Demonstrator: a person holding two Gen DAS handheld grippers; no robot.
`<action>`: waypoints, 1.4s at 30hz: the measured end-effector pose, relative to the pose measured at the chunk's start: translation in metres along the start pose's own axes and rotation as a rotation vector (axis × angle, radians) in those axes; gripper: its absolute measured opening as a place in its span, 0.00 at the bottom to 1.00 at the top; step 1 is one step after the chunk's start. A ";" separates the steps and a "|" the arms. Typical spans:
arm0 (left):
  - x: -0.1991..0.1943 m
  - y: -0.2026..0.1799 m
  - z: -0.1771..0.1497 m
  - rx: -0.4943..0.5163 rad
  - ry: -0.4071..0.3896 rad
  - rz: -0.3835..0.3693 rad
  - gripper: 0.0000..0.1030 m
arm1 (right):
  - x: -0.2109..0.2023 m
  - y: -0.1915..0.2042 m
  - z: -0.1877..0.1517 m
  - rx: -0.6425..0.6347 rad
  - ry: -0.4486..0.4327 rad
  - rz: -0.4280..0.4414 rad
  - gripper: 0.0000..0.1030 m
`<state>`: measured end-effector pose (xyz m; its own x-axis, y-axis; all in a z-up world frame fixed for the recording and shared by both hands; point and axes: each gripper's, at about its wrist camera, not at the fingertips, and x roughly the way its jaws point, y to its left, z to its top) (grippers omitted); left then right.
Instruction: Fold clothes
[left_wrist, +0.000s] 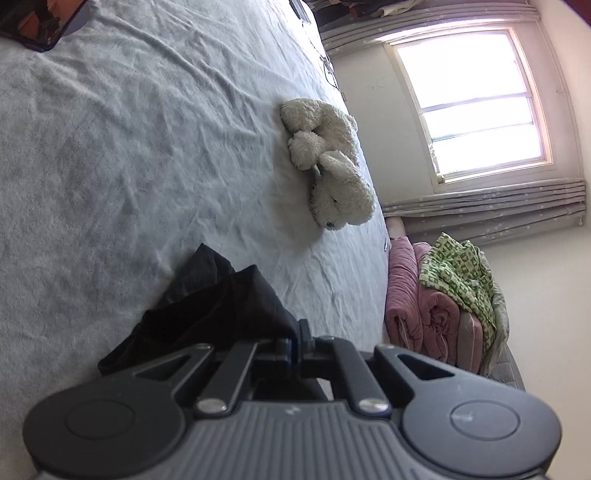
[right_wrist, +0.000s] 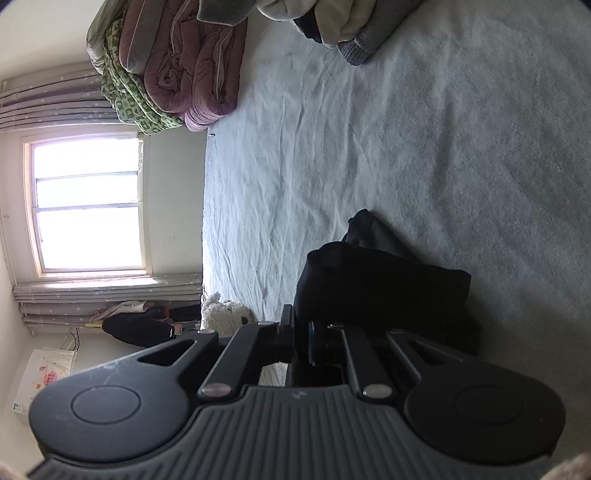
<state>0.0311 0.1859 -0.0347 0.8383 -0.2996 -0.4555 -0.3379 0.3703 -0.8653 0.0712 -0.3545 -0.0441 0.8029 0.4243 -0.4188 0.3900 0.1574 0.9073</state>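
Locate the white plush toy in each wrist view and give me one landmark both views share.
Left wrist: the white plush toy lies on the grey bedsheet, upper centre, near the bed's window-side edge.
Right wrist: the same toy peeks out at lower left, just above the right claw, partly hidden.
Shared landmark: the bright window.

Home bedroom, daytime.
Bed (left_wrist: 147, 147) w/ wrinkled pale sheet, plush toy (left_wrist: 328, 162), folded pink quilt (right_wrist: 192, 66) & green blanket (left_wrist: 461, 273), curtained window (right_wrist: 88, 203), clothes pile (right_wrist: 343, 22).
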 end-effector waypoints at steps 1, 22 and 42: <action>0.006 0.002 0.002 0.009 -0.003 0.005 0.03 | 0.006 -0.001 0.003 -0.005 0.004 -0.002 0.12; 0.044 0.003 0.037 0.566 -0.053 0.089 0.55 | 0.029 0.024 -0.001 -0.920 -0.095 -0.103 0.50; 0.077 0.008 0.014 0.748 -0.128 0.195 0.09 | 0.073 0.008 -0.011 -1.121 -0.162 -0.227 0.07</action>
<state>0.0987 0.1783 -0.0737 0.8516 -0.0819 -0.5177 -0.1436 0.9135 -0.3807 0.1278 -0.3130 -0.0669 0.8454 0.1785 -0.5033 -0.0214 0.9530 0.3022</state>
